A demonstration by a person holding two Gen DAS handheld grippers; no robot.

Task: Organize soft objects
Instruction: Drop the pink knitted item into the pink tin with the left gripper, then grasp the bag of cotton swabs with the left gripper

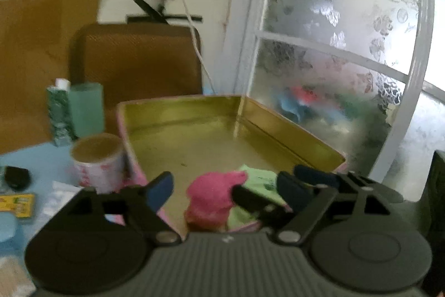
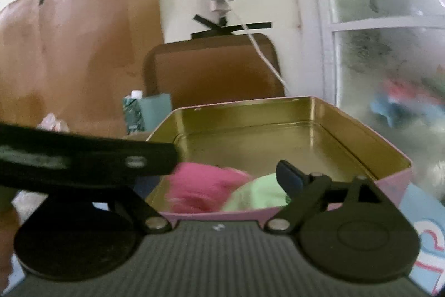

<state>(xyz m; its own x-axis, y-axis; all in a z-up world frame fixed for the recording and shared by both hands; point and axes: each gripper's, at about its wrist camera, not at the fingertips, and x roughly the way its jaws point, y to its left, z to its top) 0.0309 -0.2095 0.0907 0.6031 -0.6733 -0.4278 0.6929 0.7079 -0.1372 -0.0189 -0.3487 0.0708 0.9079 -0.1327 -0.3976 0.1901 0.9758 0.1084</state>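
A shallow tin [image 1: 194,107] [image 2: 250,103], gold inside and pink outside, lies on the blue table. At its near end sit a pink soft bundle [image 1: 211,199] [image 2: 203,185] and a light green cloth [image 1: 257,180] [image 2: 258,195], side by side. My left gripper [image 1: 225,189] hovers open over the tin's near edge, its blue pads well apart and clear of the pink bundle. My right gripper [image 2: 222,180] is open too, close beside it. A black finger of the left gripper [image 2: 83,155] crosses the right wrist view and hides the right gripper's left fingertip.
A roll of printed tape [image 1: 97,157] stands left of the tin, with a teal box and a patterned carton [image 1: 83,110] behind. A brown case [image 1: 139,60] leans on the wall under a dangling white cable. A frosted window [image 1: 333,46] is at right. Small items [image 1: 16,177] lie at left.
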